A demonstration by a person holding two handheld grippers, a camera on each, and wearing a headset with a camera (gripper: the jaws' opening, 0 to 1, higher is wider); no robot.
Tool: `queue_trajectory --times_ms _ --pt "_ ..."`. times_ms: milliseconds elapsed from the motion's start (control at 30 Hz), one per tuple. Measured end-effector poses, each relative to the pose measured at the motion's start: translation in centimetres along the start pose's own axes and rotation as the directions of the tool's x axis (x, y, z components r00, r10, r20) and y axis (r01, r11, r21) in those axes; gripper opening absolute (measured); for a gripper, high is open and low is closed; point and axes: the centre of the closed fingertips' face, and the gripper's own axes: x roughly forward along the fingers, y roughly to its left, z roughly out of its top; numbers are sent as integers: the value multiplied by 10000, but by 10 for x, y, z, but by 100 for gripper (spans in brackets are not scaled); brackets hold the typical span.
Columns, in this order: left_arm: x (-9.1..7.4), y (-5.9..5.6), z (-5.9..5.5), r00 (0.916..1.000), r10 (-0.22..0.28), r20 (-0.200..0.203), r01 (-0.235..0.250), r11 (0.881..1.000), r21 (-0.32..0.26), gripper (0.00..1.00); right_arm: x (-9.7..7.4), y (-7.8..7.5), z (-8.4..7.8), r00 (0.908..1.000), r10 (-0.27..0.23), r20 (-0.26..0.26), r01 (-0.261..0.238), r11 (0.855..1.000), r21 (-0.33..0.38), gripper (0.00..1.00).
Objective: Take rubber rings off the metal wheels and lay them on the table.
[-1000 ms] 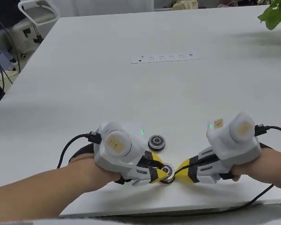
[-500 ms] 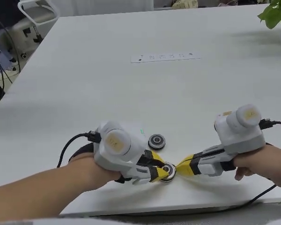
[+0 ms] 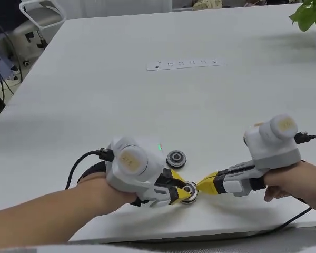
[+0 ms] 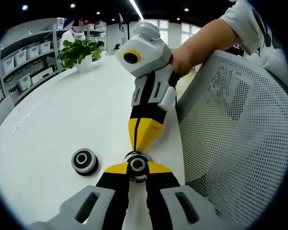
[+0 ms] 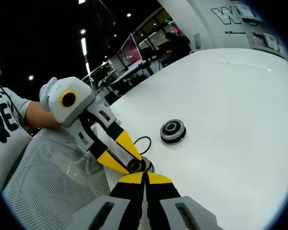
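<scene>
Right tongs (image 3: 201, 185) edged back, together; left tongs (image 3: 186, 191) clamp wheel (image 4: 137, 165), hub upward.

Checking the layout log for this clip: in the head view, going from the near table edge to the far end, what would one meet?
held wheel → loose wheel → power strip → plant

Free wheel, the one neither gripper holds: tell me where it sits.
In the head view the free wheel lies flat on the table, just beyond the left gripper and the clamped wheel, touching neither.
</scene>
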Motion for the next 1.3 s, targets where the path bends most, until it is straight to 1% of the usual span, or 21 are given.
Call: queue_trajectory --times_ms 200,333,400,633,733,767,800,833,867,900,933,967,1067,1233,1300 --pt "0 0 0 10000 40 -49 -40 10000 17 7 0 3 1 10000 49 6 -49 10000 67 0" --pt "0 0 0 10000 52 -67 -51 10000 44 7 2 9 3 9997 226 22 -226 9997 26 0" --pt "0 0 0 10000 56 -69 -55 10000 46 7 4 9 2 9997 242 -44 -243 9996 -156 0" --pt "0 0 0 10000 52 -63 -51 10000 48 7 4 9 4 9995 314 20 -314 9994 -135 0" --pt "0 0 0 10000 41 -60 -40 10000 67 7 6 12 4 9993 370 12 -370 9990 -233 0" --pt "0 0 0 10000 38 -59 -37 10000 66 7 6 15 5 9989 475 47 -474 9986 -237 0" --pt "0 0 0 10000 44 -58 -44 10000 68 7 6 30 6 9924 1230 87 -1230 9924 -44 0" --pt "0 0 0 10000 51 -51 -51 10000 69 7 7 32 7 9920 1252 143 -1251 9921 -71 0" --pt "0 0 0 10000 55 -54 -54 10000 66 7 8 32 2 9942 1048 -233 -1061 9924 -620 0" --pt "0 0 0 10000 61 -54 -61 10000 26 7 7 29 4 9958 896 -204 -911 9916 -915 0" --pt "0 0 0 10000 50 -54 -50 10000 26 7 7 29 5 9955 939 -115 -944 9935 -636 0" --pt "0 0 0 10000 47 -52 -46 10000 21 7 7 26 3 9953 970 -61 -972 9938 -548 0" --pt "0 0 1 10000 48 -24 -47 10000 50 7 5 22 -1 9969 766 -161 -776 9941 -758 0" --pt "0 -1 1 10000 70 29 -70 9999 127 7 3 17 5 9984 554 91 -545 9953 -805 0" --pt "0 -1 1 10000 61 53 -62 9999 157 8 2 16 5 9987 507 107 -497 9956 -799 0"
